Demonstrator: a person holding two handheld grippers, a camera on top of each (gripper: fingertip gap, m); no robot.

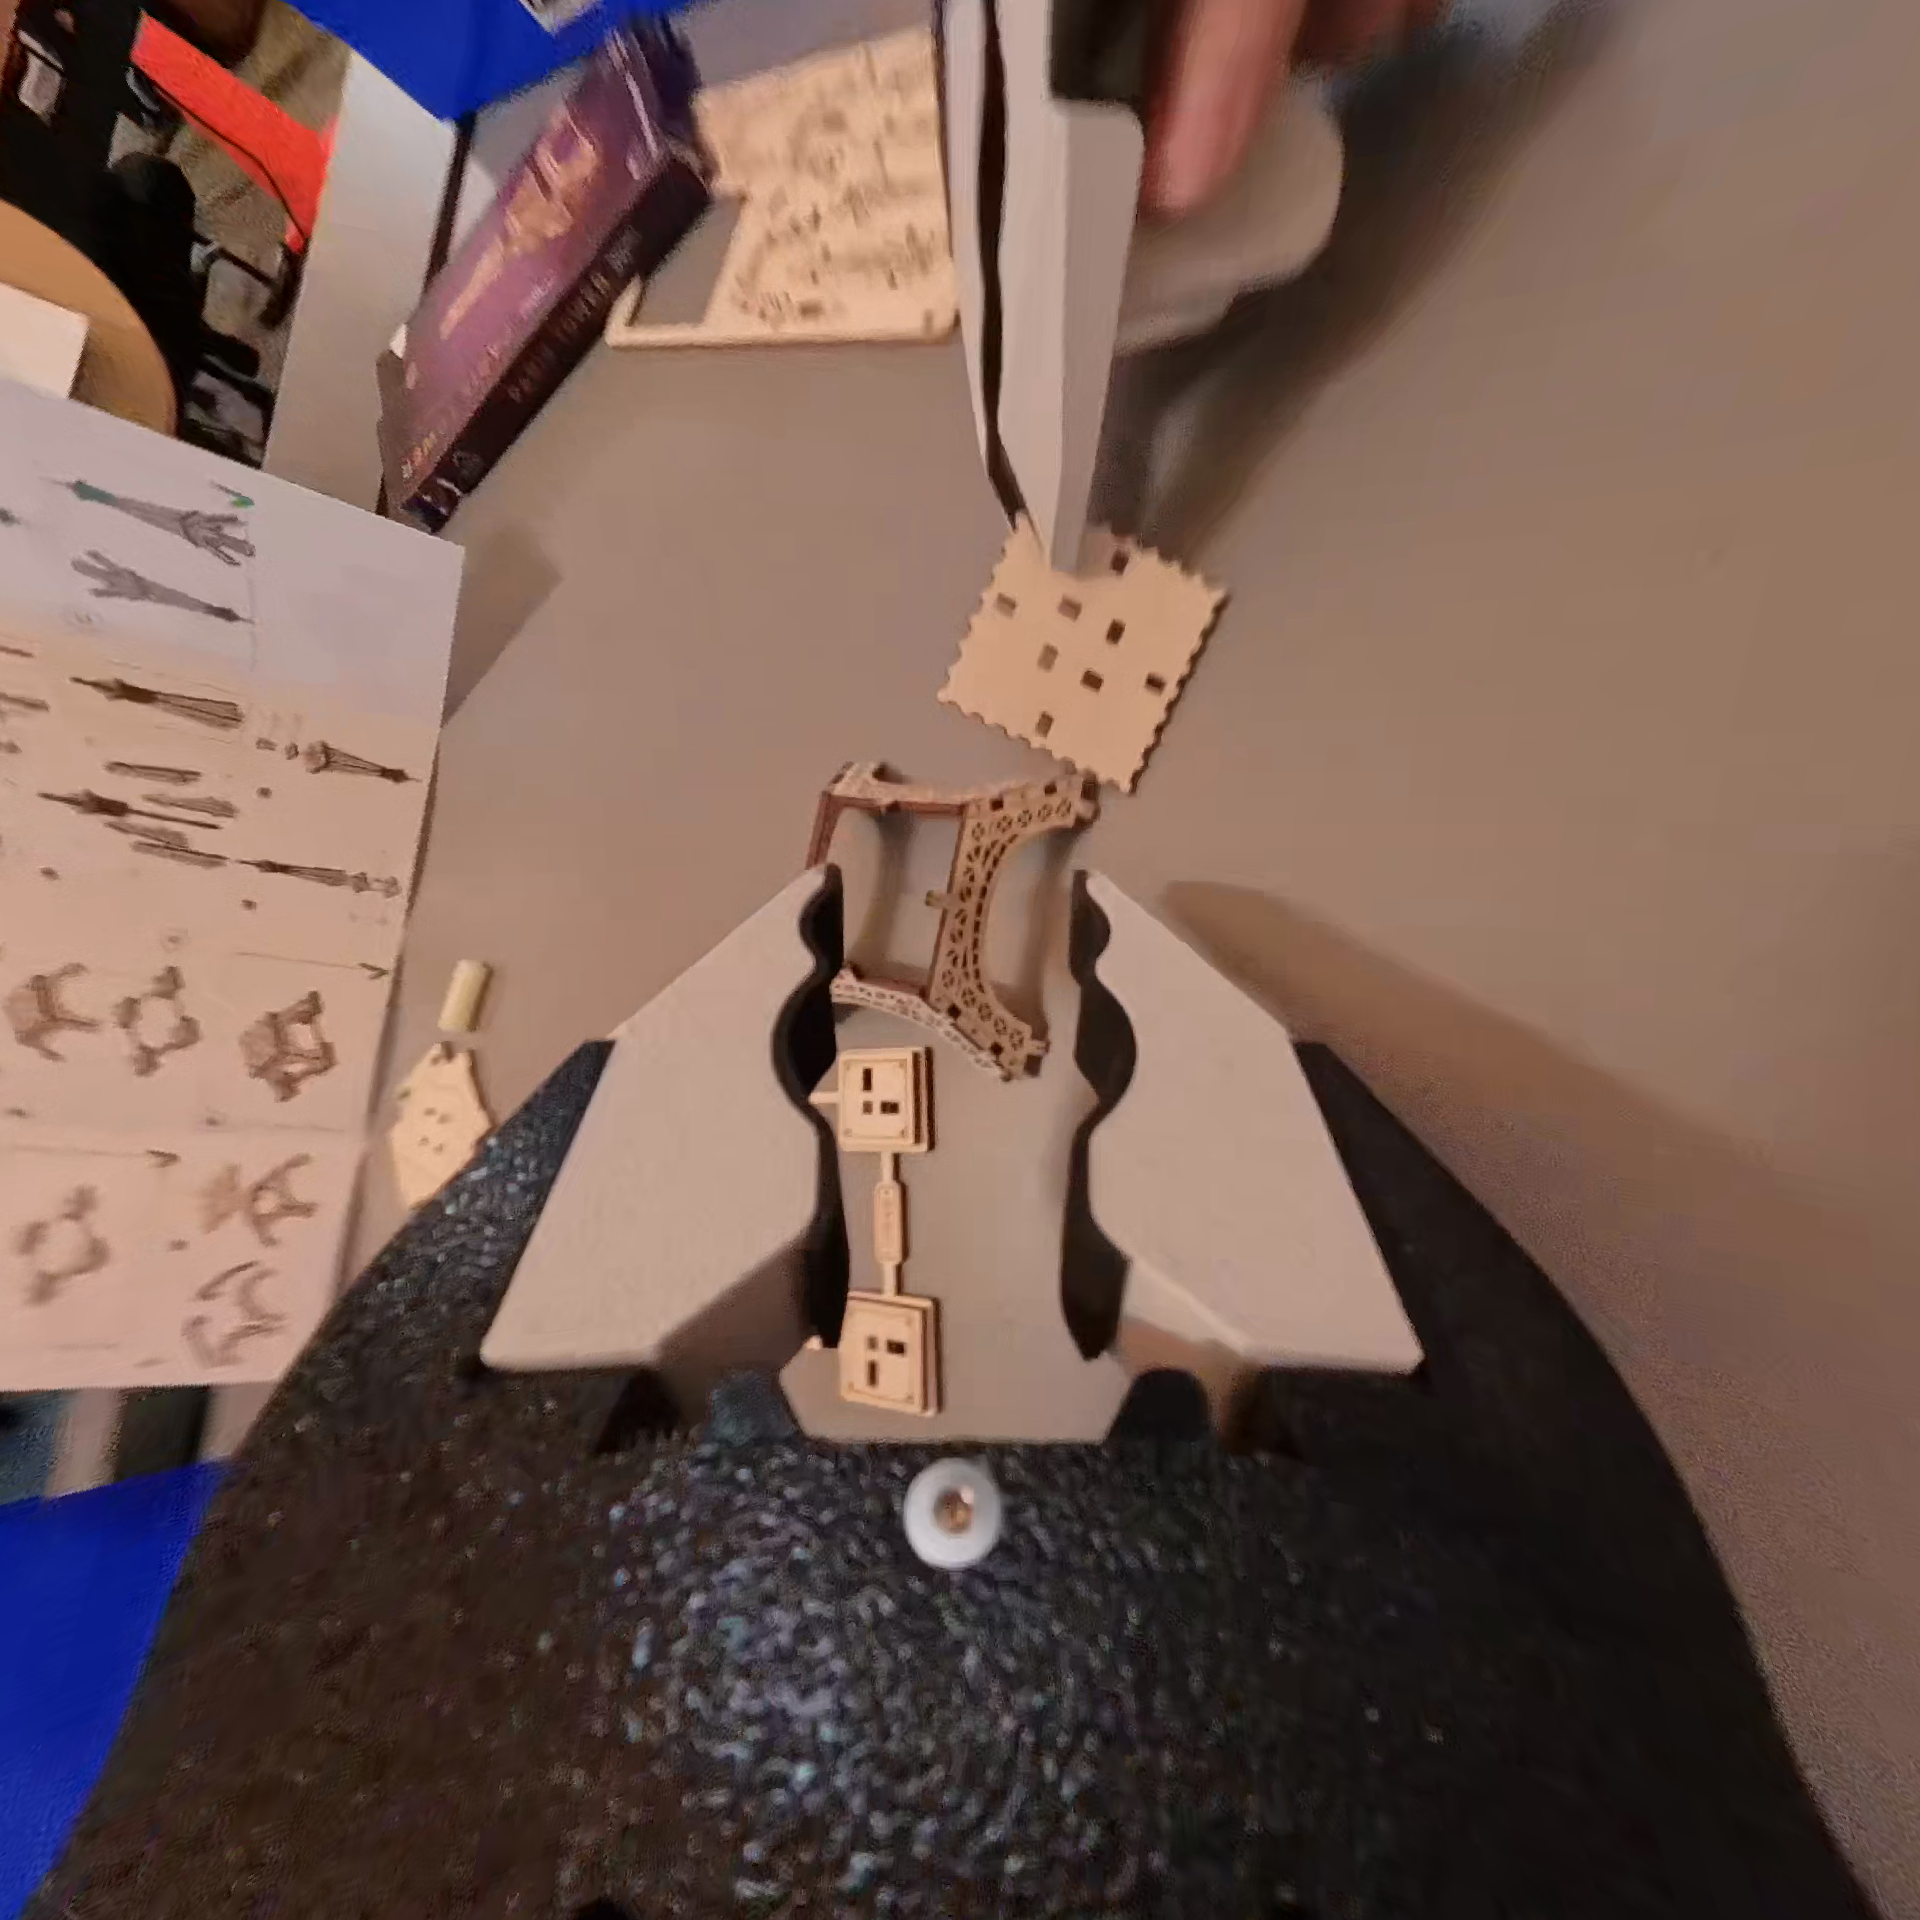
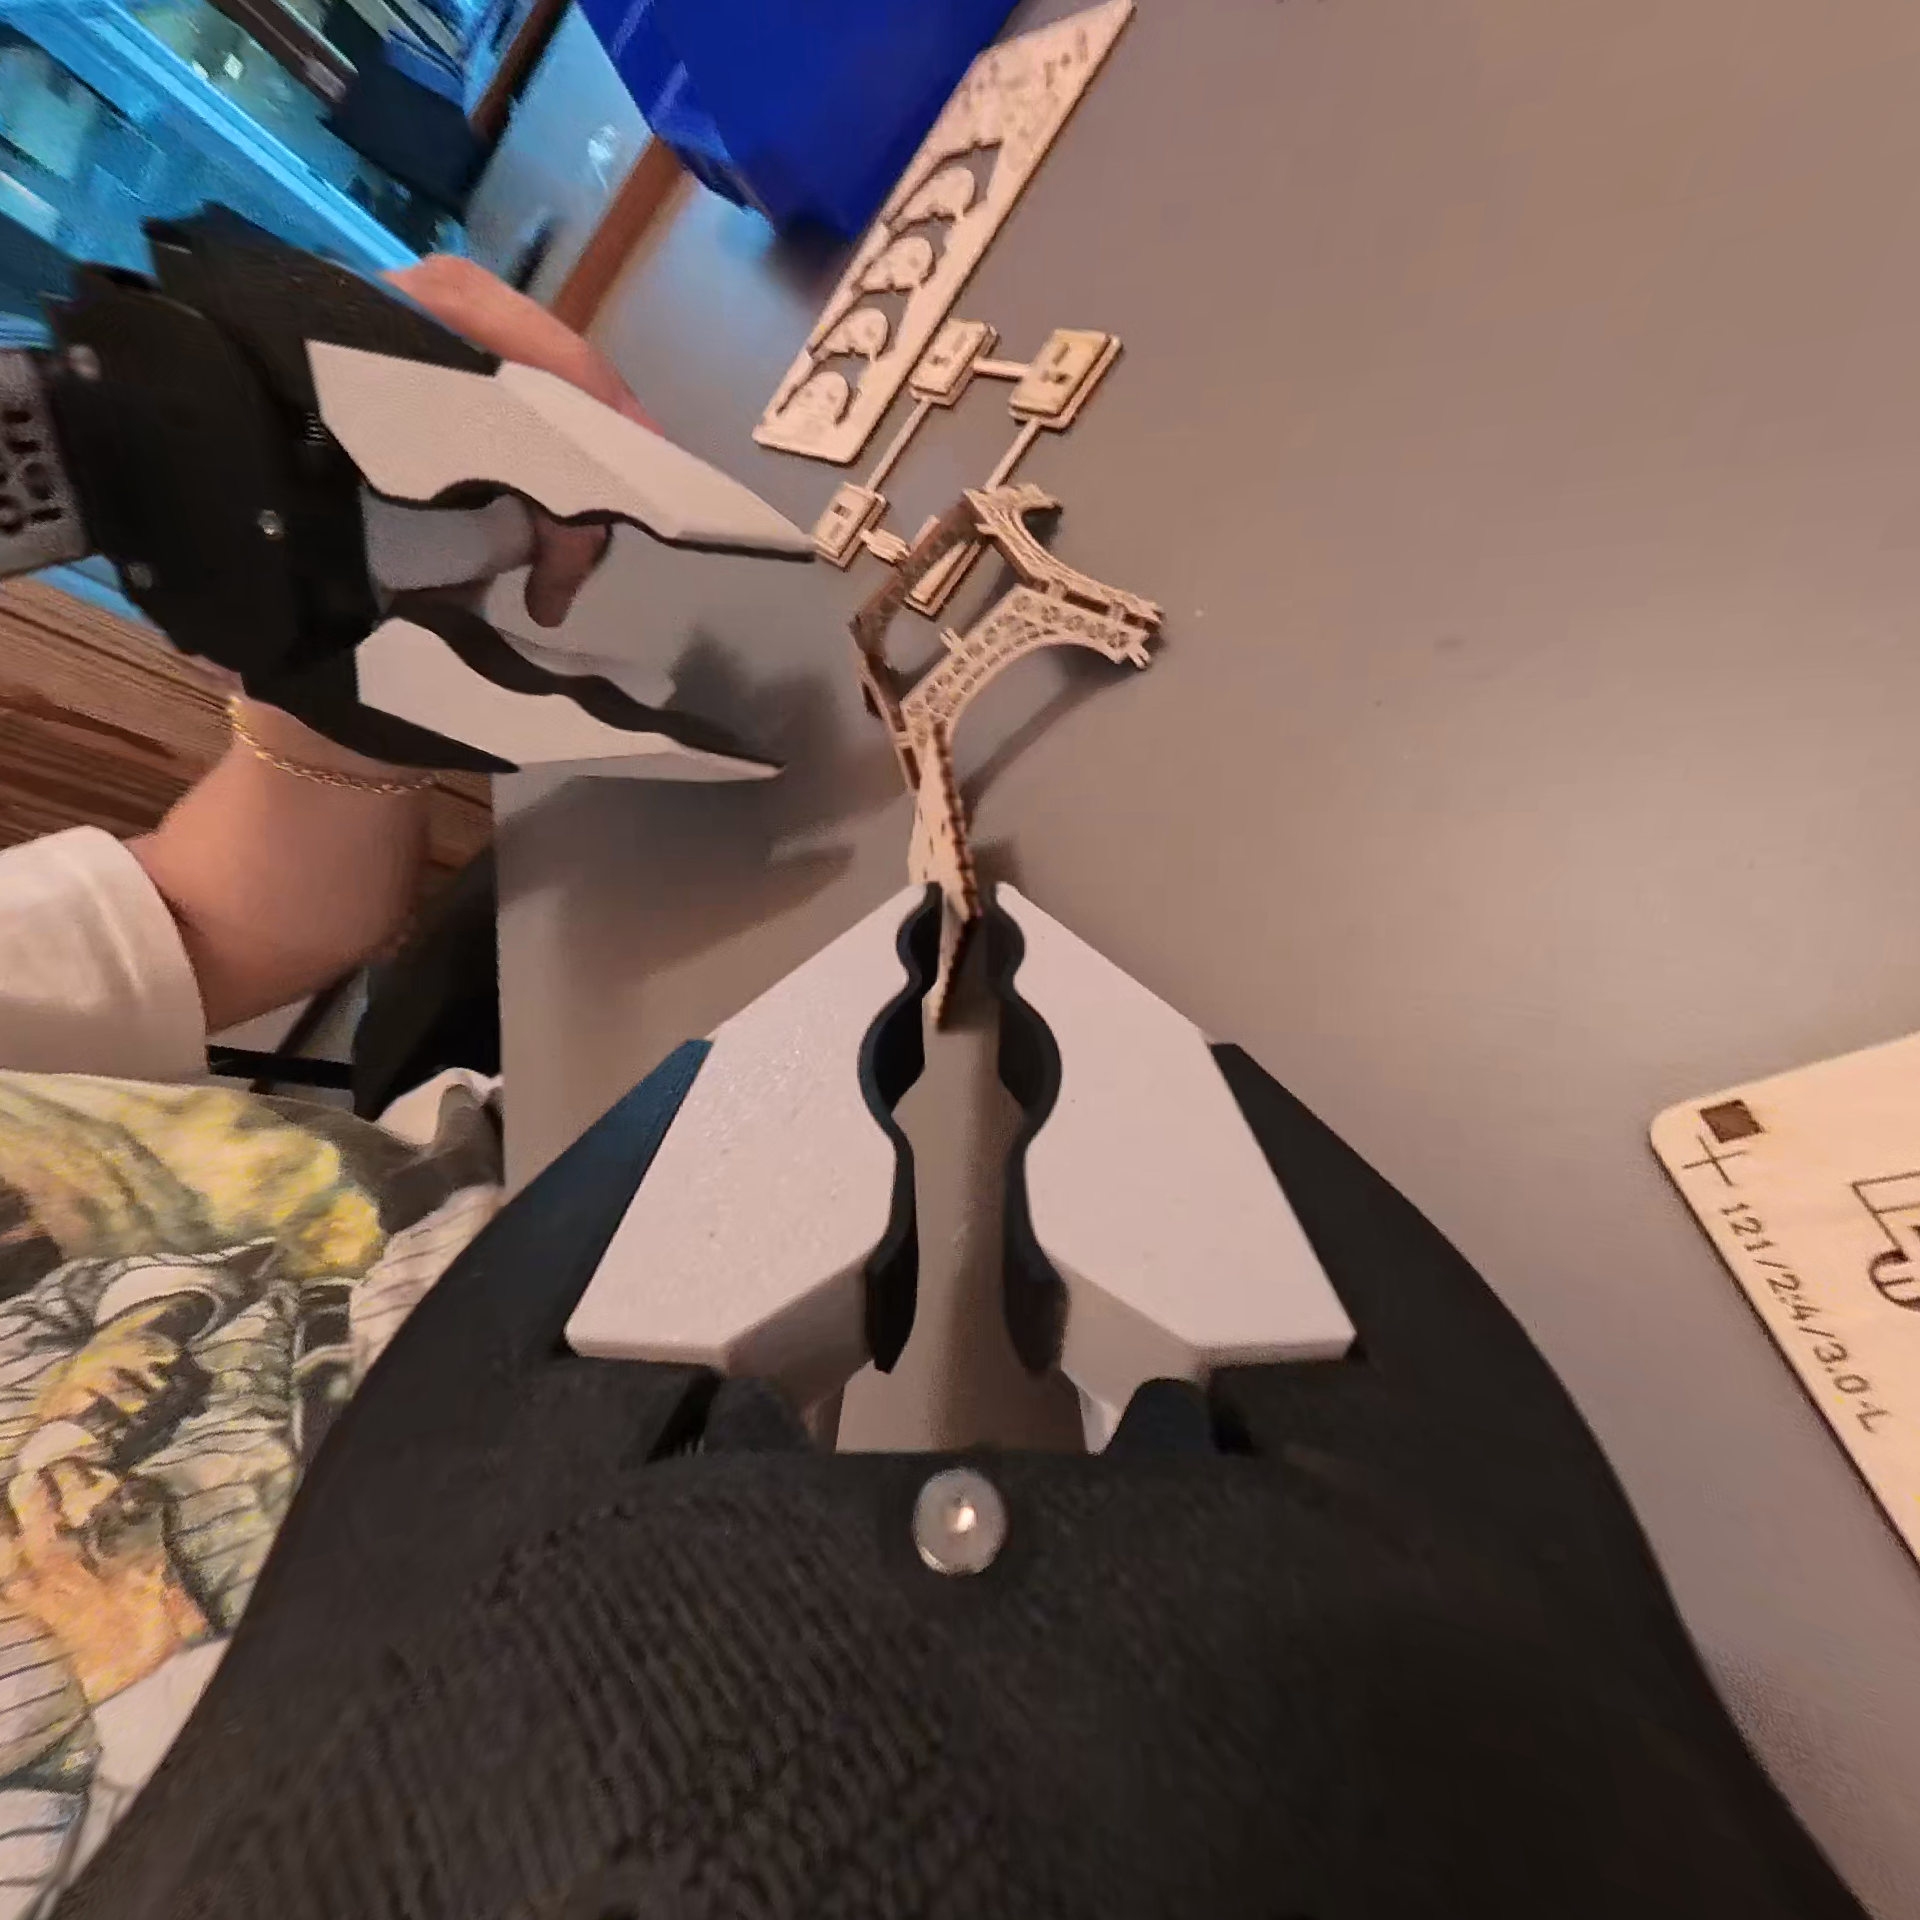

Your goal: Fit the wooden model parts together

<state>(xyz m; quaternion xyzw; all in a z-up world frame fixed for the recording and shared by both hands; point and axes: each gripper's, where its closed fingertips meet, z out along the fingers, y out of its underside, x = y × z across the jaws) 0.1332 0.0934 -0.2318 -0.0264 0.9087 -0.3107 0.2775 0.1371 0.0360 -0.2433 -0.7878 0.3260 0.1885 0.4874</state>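
The grey desk (image 1: 1558,935) is carrying everything, so I'm placing things relative to the lattice tower base (image 1: 971,925), the half-built wooden arch frame sitting mid-desk.

Only the left wrist view is showing the instruction sheet (image 1: 187,883) lying well to the left of the tower base, the dark purple box (image 1: 530,301) standing beyond that, and a punched-out wooden sheet (image 1: 831,197) lying far behind the base. Only the right wrist view is showing a person's forearm in a white sleeve (image 2: 94,966) and another wooden sheet (image 2: 1808,1247) lying off to the right, well apart from the base.

The left hand-held gripper (image 1: 956,894) is hovering with its jaws spread wide, nothing between them, the tower base lying just past its tips. The right hand-held gripper (image 2: 961,899) is pinching the square notched plate (image 1: 1081,665) by its edge; in its own view that plate is appearing edge-on, in the left view face-on, hanging just beyond the base.

A string of small square plates (image 1: 883,1216) joined by thin sticks is lying on the desk, touching the near side of the base.
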